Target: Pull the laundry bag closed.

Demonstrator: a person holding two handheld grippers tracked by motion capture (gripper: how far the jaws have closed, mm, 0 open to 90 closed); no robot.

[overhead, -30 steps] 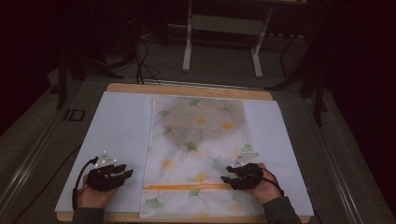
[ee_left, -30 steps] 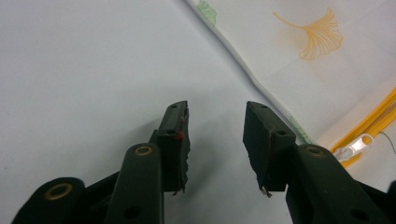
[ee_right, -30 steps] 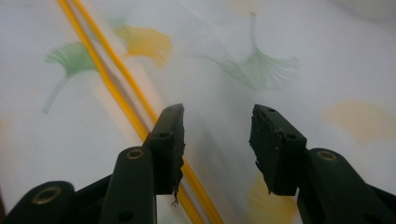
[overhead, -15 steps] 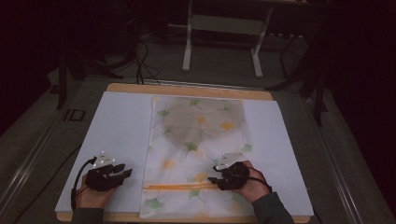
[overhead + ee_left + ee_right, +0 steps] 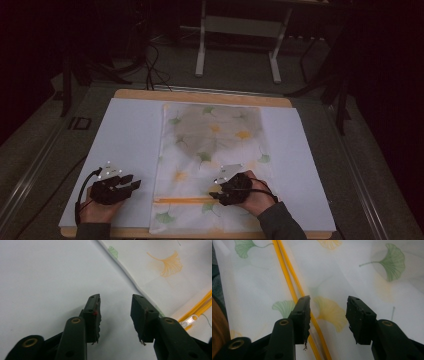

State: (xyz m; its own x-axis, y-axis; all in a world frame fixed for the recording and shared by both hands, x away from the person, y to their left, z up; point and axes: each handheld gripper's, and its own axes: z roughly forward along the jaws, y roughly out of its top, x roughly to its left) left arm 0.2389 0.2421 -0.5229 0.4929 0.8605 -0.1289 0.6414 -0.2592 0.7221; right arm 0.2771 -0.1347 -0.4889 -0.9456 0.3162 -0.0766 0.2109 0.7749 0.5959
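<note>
Pouch point(image 5: 212, 150) of pale mesh, printed with green and yellow ginkgo leaves, lies flat along the middle of the white table cover point(image 5: 127, 145), its orange zipper point(image 5: 182, 199) running crosswise near the person's edge.

Right gripper point(image 5: 214, 192) hovers over the near part of the pouch, tips pointing toward the zipper line. Right gripper view: jaws parted, nothing between them, zipper tape point(image 5: 294, 287) passing under the left-hand jaw, leaf print showing in the gap. Cannot tell whether the tips touch the fabric.

Left gripper point(image 5: 134, 184) sits on the bare cover just beside the pouch's left edge, apart from it. Left gripper view: jaws released and empty, pouch hem point(image 5: 130, 277) crossing ahead of them, and the pale zipper pull point(image 5: 190, 320) lying at the zipper's left end, just past the right-hand jaw.

Step in hand, by my reading: getting set to work the zipper, no grip taken yet. The right gripper looks placed to pin or pinch the fabric alongside the zipper; the left is nearest the pull.

Next move likely calls for the left gripper to shift a little toward the pull and close on that small flat tab, while the right clamps the mesh to stop it bunching. The pull lies flat on thin cloth, so a low approach angle seems needed to get a jaw under it.
</note>
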